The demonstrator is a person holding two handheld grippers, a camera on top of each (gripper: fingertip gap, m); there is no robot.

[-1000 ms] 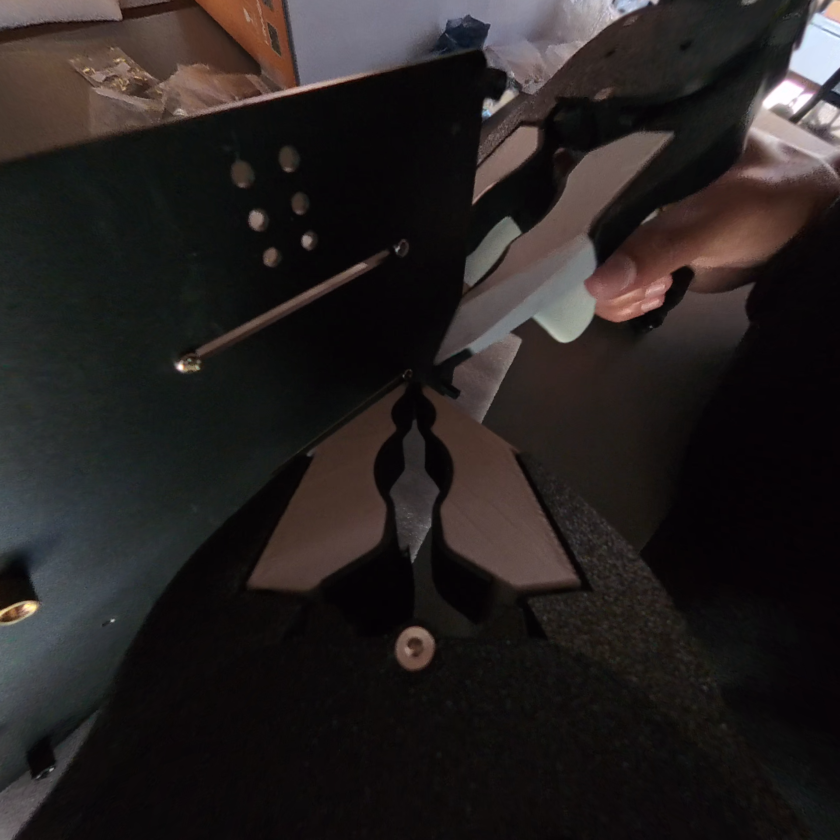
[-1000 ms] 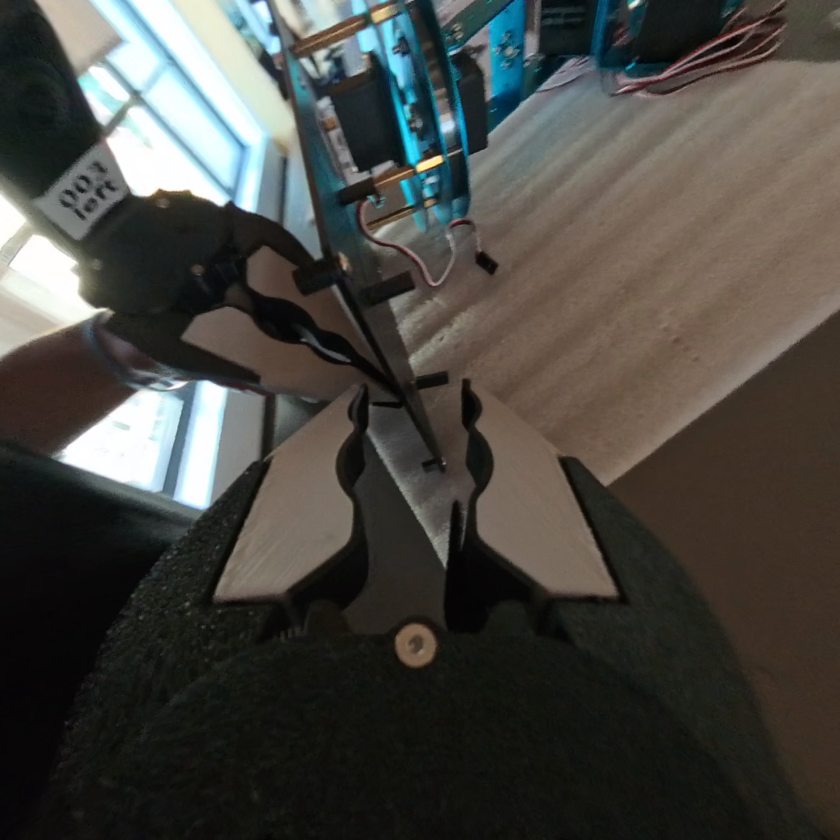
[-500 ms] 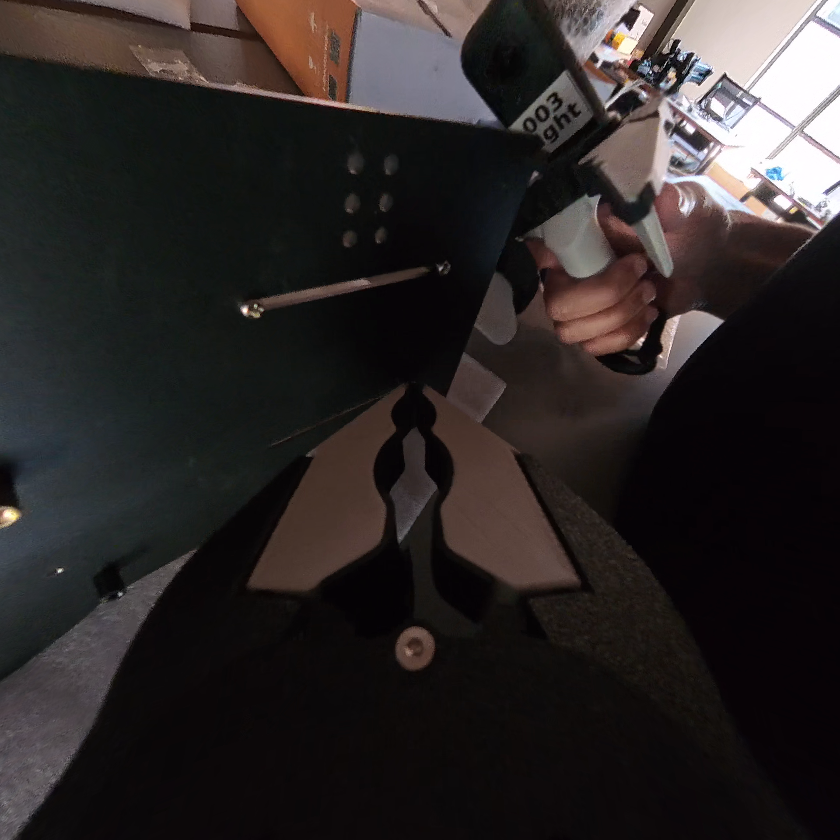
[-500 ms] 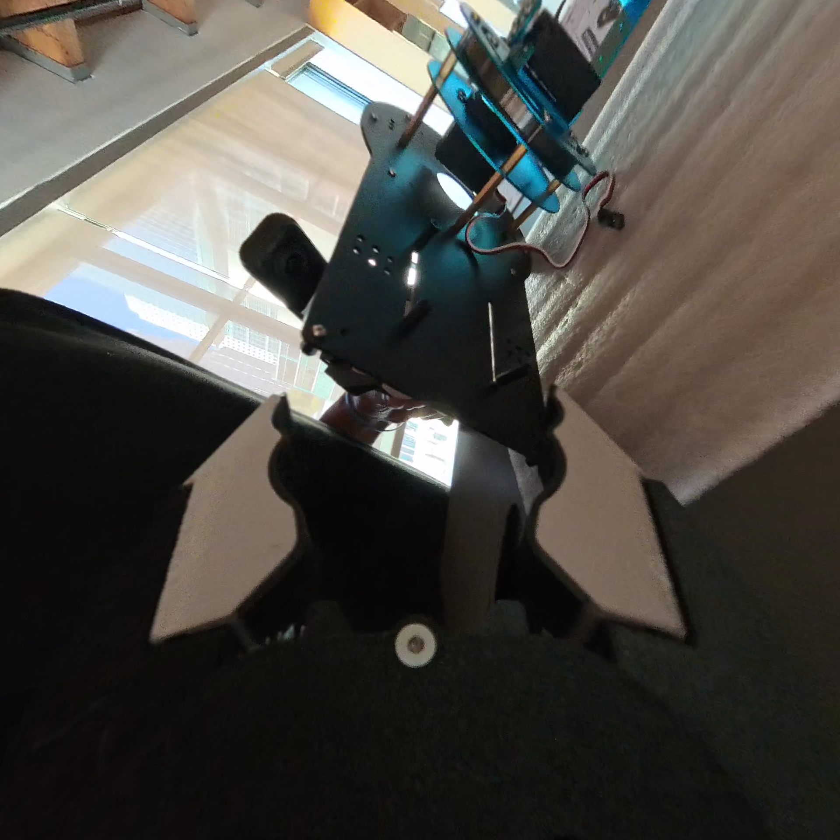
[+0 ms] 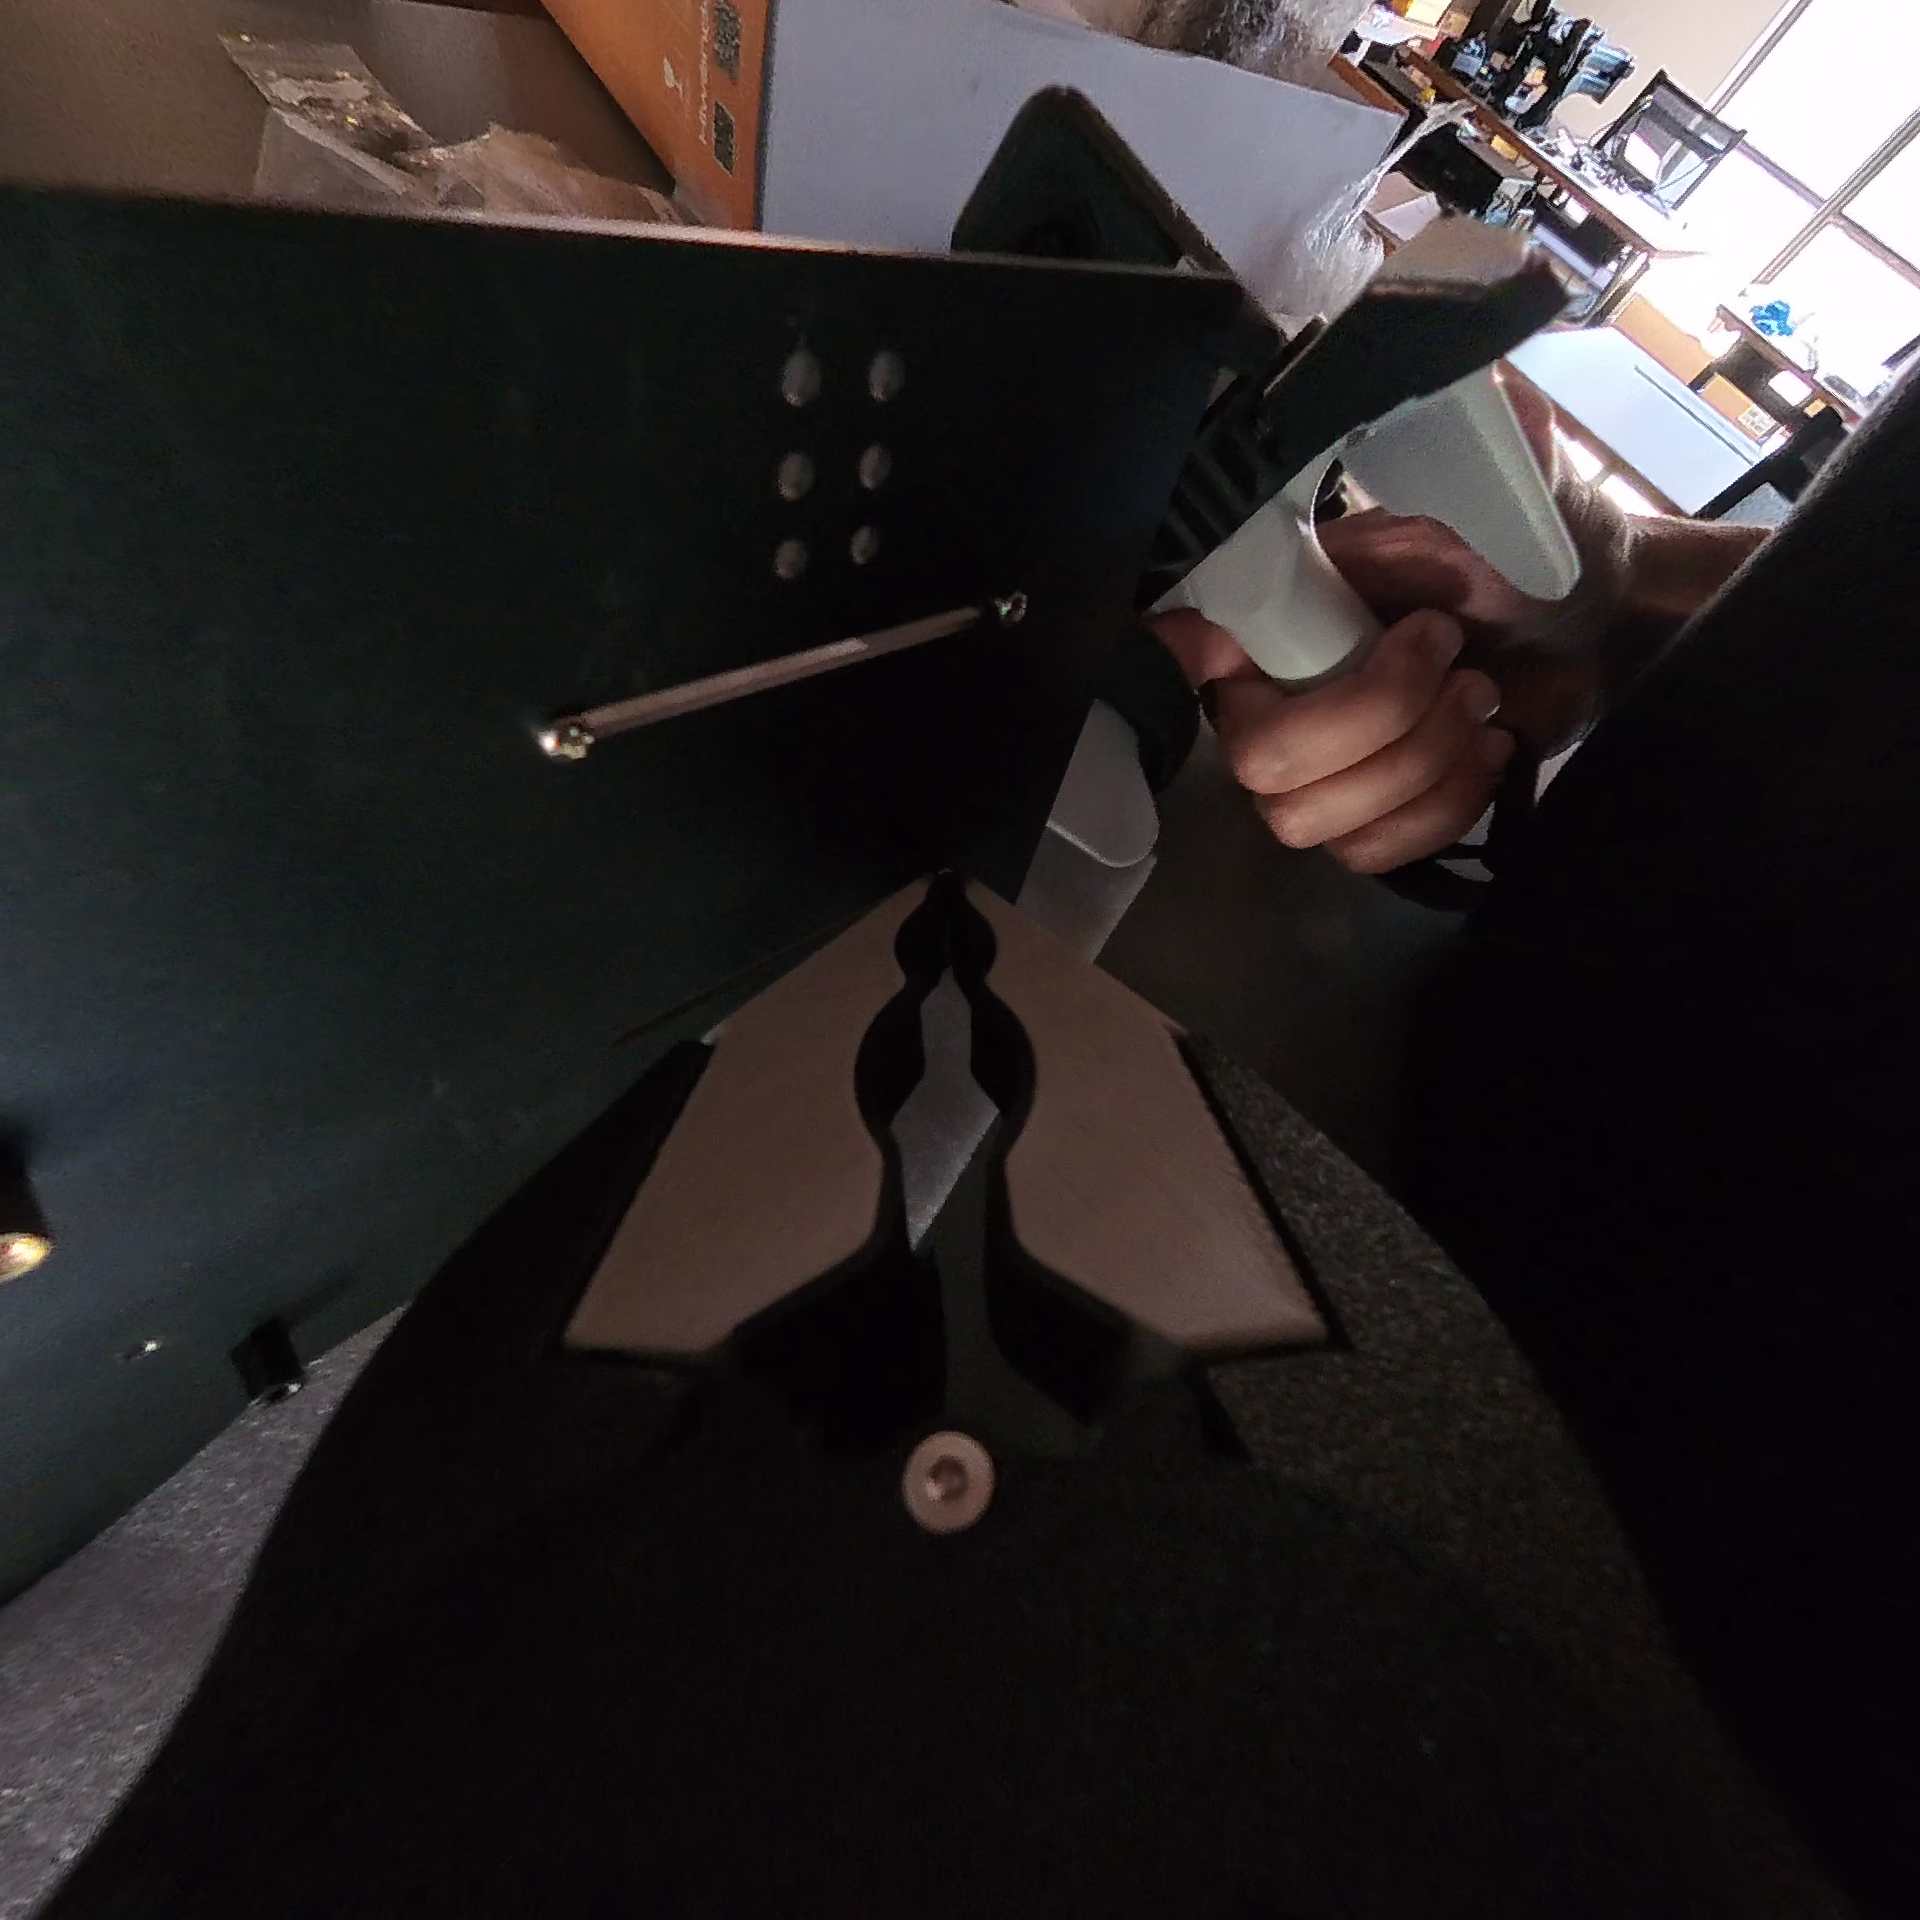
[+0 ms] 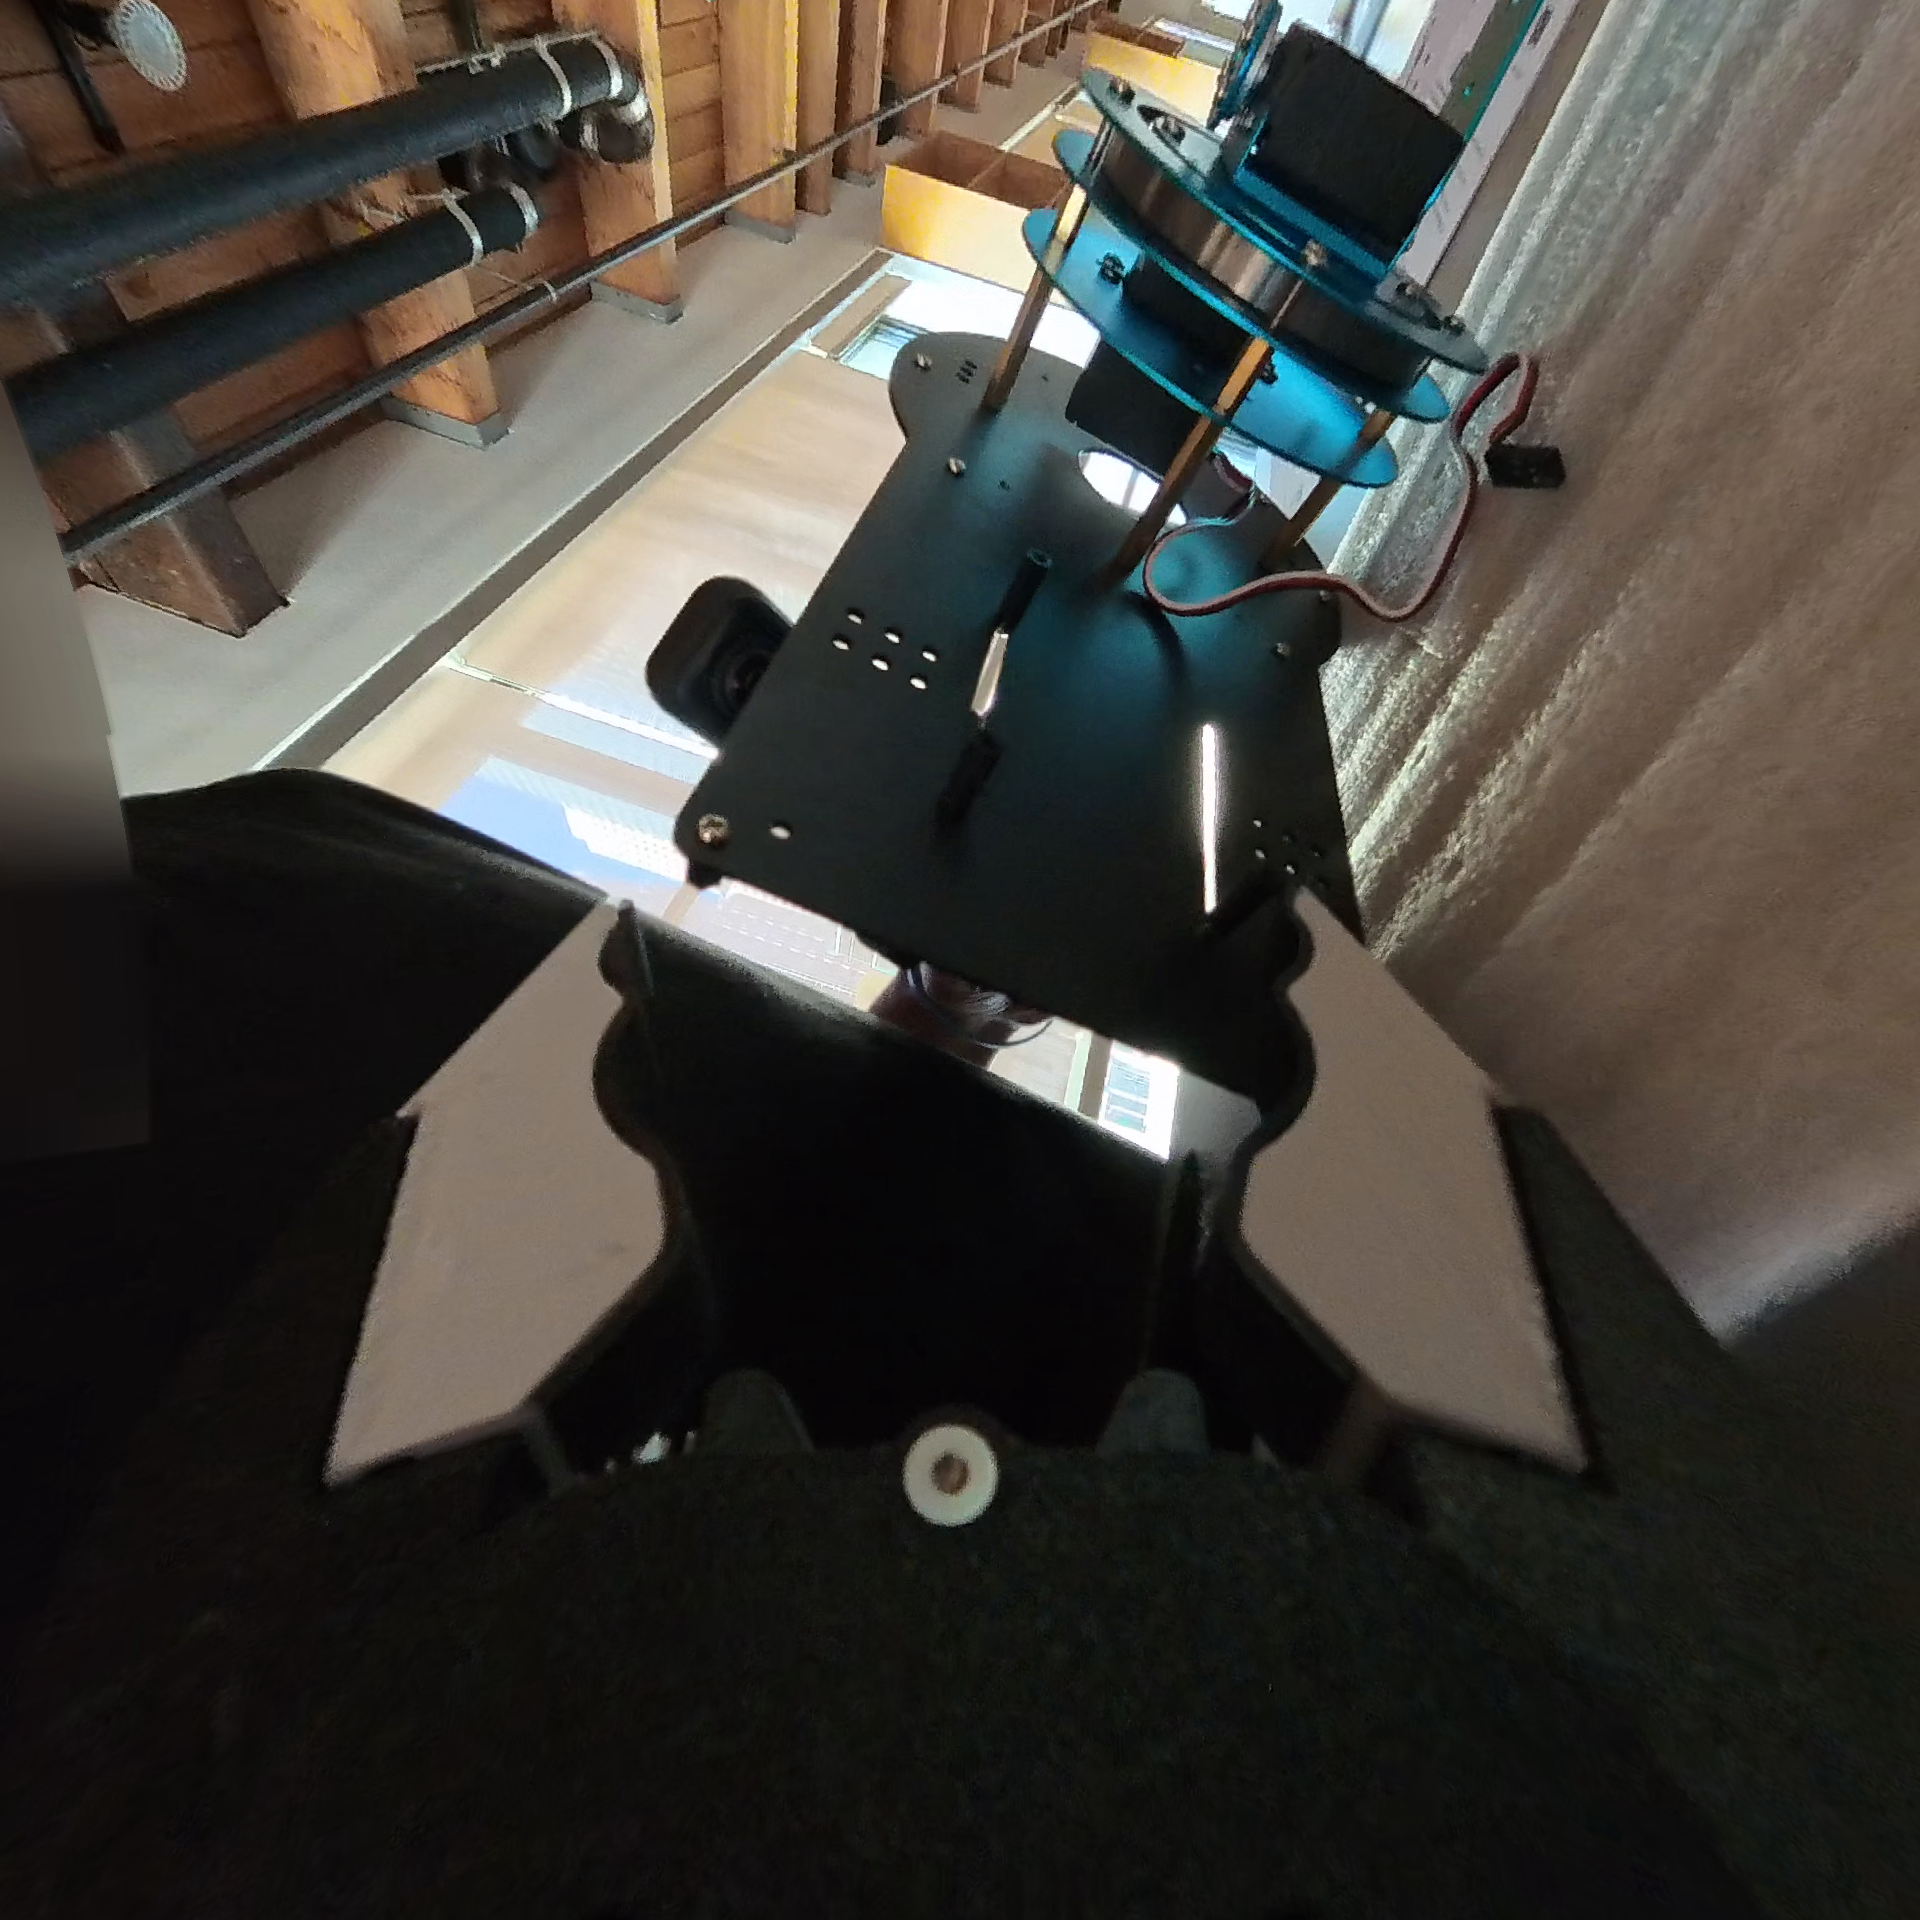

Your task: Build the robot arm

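Your left gripper (image 5: 951,914) is pressed together on the lower corner of the black chassis plate (image 5: 436,644), pinching its thin edge between the fingertips. The plate stands tilted up on that edge, its broad face turned toward the left wrist camera, with a slot (image 5: 779,670) running slantwise across it and a cluster of six small holes (image 5: 836,462) just above the slot's far end.

Your right gripper (image 6: 951,935) is spread wide and holds nothing. In its own view the plate (image 6: 1039,790) lies ahead and slightly right of the gap, with the plate's near corner just beside the right fingertip; I cannot tell whether they touch. The plate's long axis runs away from this gripper toward the stacked blue discs (image 6: 1247,343) on brass standoffs (image 6: 1174,488), where a black servo (image 6: 1340,135) and red-and-white wires (image 6: 1382,582) sit. A short black standoff (image 6: 997,686) projects from the plate's face.

Beyond the plate, the left view shows your right hand (image 5: 1403,717) gripping the pale handle (image 5: 1351,582). The grey foam mat (image 6: 1662,727) on the desk lies along the right side.
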